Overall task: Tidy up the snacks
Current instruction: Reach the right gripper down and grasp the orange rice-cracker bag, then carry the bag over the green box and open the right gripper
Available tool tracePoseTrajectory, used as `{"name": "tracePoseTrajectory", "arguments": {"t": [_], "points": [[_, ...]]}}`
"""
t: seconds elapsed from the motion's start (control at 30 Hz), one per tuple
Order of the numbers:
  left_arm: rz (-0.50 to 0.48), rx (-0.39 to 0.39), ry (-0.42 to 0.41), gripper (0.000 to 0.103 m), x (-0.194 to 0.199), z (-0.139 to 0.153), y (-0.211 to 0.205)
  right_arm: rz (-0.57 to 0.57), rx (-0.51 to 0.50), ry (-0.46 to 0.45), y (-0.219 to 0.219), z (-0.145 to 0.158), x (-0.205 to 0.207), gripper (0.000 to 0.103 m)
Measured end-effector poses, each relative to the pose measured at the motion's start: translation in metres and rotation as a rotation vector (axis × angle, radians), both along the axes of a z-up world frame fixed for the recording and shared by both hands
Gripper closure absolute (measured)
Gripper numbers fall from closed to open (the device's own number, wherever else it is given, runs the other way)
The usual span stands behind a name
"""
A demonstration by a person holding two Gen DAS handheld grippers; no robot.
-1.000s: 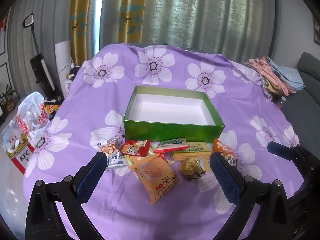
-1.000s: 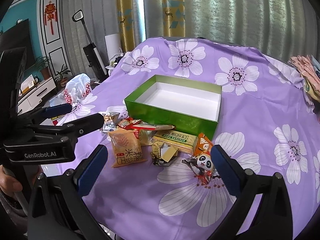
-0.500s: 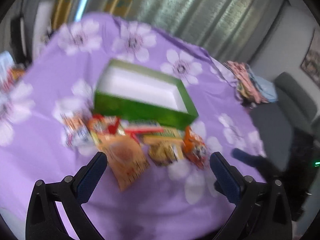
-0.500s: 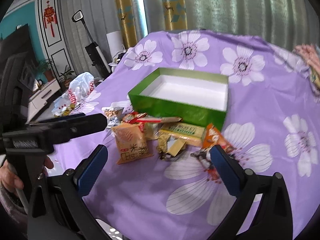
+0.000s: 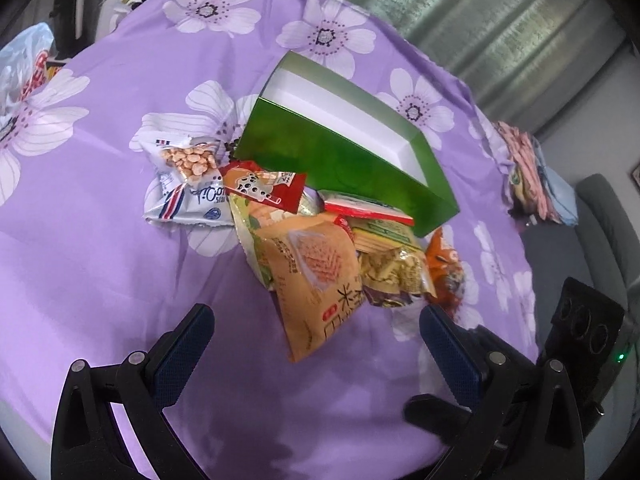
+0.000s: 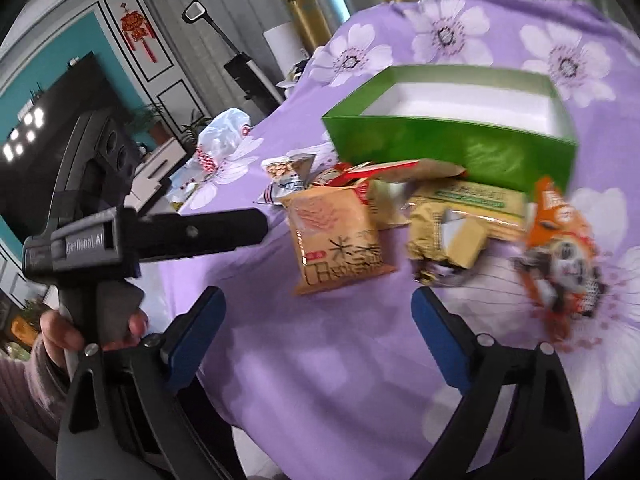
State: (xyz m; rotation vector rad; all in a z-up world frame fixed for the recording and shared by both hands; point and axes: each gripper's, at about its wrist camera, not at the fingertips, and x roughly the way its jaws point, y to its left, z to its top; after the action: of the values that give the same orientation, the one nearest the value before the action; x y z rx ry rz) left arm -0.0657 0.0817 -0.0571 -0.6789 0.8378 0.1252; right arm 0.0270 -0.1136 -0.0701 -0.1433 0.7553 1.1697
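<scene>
While the snacks lie heaped against the near wall of the empty green box (image 5: 344, 168), your orange cracker packet (image 5: 316, 276) sits foremost, easiest to take first. Your left tongs (image 5: 316, 344) stand wide, nothing between them; your right tongs (image 6: 316, 320) are narrowing slightly, also empty. Everything rests on the purple flowered counter (image 5: 100, 240).

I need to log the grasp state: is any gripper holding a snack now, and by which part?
Nothing is held. The left gripper is open above the cloth, and the right gripper is closing with nothing between its fingers. All snacks lie loose beside the box.
</scene>
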Motion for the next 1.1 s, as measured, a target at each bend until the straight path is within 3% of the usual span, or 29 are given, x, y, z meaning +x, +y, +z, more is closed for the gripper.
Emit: {"name": "tracePoseTrajectory", "arguments": {"t": [0.3, 0.37, 0.43, 0.5, 0.57, 0.73, 0.93, 1.1], "points": [[-0.009, 0.008, 0.001, 0.005, 0.018, -0.009, 0.009, 0.041, -0.059, -0.058, 0.05, -0.017, 0.013, 0.014], [-0.018, 0.0, 0.009, 0.023, 0.022, -0.012, 0.01, 0.048, -0.077, -0.052, 0.059, -0.02, 0.017, 0.015], [-0.026, -0.005, 0.011, 0.032, 0.024, -0.014, 0.011, 0.049, -0.091, -0.052, 0.06, -0.021, 0.02, 0.022], [-0.026, -0.011, 0.012, 0.036, 0.026, -0.015, 0.011, 0.044, -0.122, -0.043, 0.062, -0.024, 0.023, 0.03], [-0.03, -0.026, 0.011, 0.048, 0.027, -0.017, 0.012, 0.041, -0.144, -0.042, 0.063, -0.025, 0.025, 0.044], [-0.028, -0.034, 0.019, 0.06, 0.024, -0.02, 0.012, 0.041, -0.144, -0.03, 0.061, -0.026, 0.028, 0.047], [-0.036, 0.008, -0.019, 0.061, 0.006, -0.003, 0.006, 0.039, -0.107, -0.036, 0.055, -0.019, 0.017, 0.048], [-0.042, 0.039, -0.083, 0.061, 0.003, 0.027, 0.004, 0.042, -0.044, -0.061, 0.046, 0.007, 0.009, 0.048]]}}
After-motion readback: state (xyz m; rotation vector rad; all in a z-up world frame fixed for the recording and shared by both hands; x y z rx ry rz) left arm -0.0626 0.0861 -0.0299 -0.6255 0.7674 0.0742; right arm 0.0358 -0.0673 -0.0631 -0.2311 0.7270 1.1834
